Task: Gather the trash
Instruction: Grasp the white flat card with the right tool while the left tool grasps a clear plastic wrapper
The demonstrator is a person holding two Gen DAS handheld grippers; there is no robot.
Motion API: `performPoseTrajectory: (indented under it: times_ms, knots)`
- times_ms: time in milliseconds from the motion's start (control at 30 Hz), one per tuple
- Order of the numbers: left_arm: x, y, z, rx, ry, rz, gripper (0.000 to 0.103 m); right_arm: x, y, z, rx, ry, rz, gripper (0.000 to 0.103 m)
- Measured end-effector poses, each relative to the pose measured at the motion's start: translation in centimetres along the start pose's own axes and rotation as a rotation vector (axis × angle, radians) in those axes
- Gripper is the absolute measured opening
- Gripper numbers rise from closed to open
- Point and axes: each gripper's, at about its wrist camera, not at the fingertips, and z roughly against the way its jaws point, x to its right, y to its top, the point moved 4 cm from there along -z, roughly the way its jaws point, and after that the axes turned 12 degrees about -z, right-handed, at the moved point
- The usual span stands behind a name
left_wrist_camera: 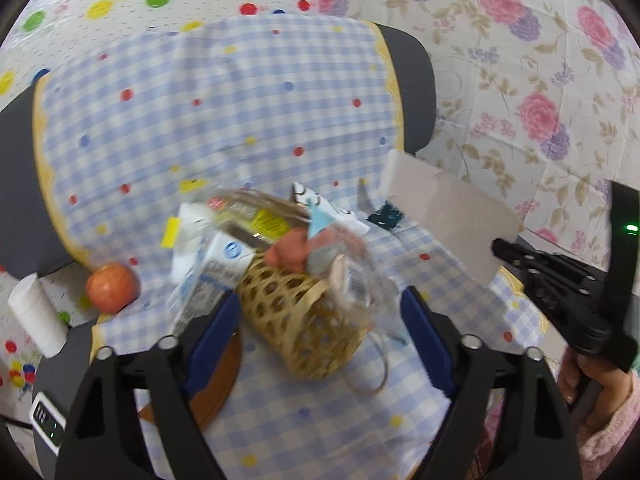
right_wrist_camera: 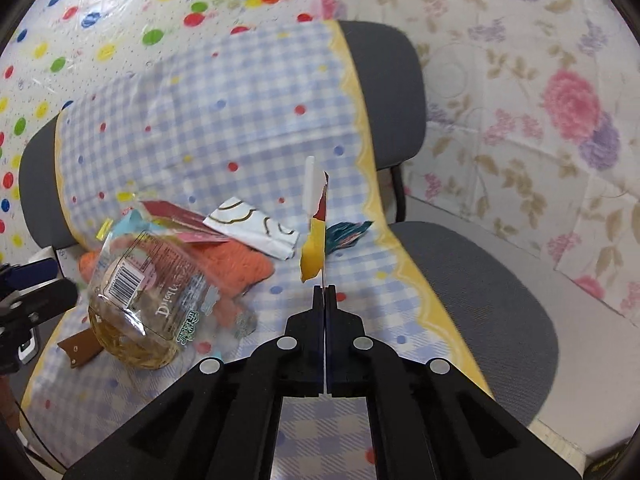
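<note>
Left view: the left tool [left_wrist_camera: 320, 316] is spread wide around the woven basket [left_wrist_camera: 304, 320], likely steadying it; wrappers overflow its rim at 12 o'clock, with open checked cloth [left_wrist_camera: 240, 100] beyond.

Right view: the right tool [right_wrist_camera: 325, 292] is pinched on a flat card [right_wrist_camera: 314, 236], seen edge-on. The basket [right_wrist_camera: 132, 344] sits at 9 o'clock; the bench edge runs at 3 o'clock.

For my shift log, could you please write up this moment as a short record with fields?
surface: blue checked cloth over grey chairs
left gripper: open, fingers either side of the woven basket
right gripper: shut on a flat card piece, held edge-on above the cloth
basket: tipped over, stuffed with a clear plastic wrapper, a milk carton and other trash
loose trash: white wrapper, dark teal scrap
nearby: orange fruit, paper roll
</note>
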Motion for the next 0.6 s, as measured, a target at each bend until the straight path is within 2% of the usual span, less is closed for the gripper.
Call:
performPoseTrajectory:
  times_ms: [133, 267, 333, 400, 500, 600]
  knots:
    - [0.2, 0.7, -2.3, -0.041, -0.043, 0.016, 0.057, 1.5, 0.1, 1.7, 0.004, -0.012, -0.018, 0.001]
    - [0.2, 0.8, -3.8, -0.069, -0.074, 0.045, 0.048, 2.6, -0.2, 2.7, -0.001, -0.017, -0.038, 0.001]
    - [0.5, 0.9, -3.9, -0.060, -0.058, 0.024, 0.033, 3.1, -0.4, 3.1, -0.004, -0.019, -0.049, 0.001]
    - [0.8, 1.0, -3.7, -0.053, -0.055, 0.002, 0.021, 3.3, -0.6, 3.2, -0.008, -0.023, -0.057, 0.001]
    - [1.5, 1.4, -2.3, 0.003, -0.053, -0.036, 0.011, 3.6, -0.6, 3.4, -0.010, -0.026, -0.064, 0.001]
    - [1.7, 2.1, -1.0, 0.049, -0.052, -0.040, 0.006, 3.6, -0.4, 3.6, -0.003, -0.031, -0.071, 0.001]
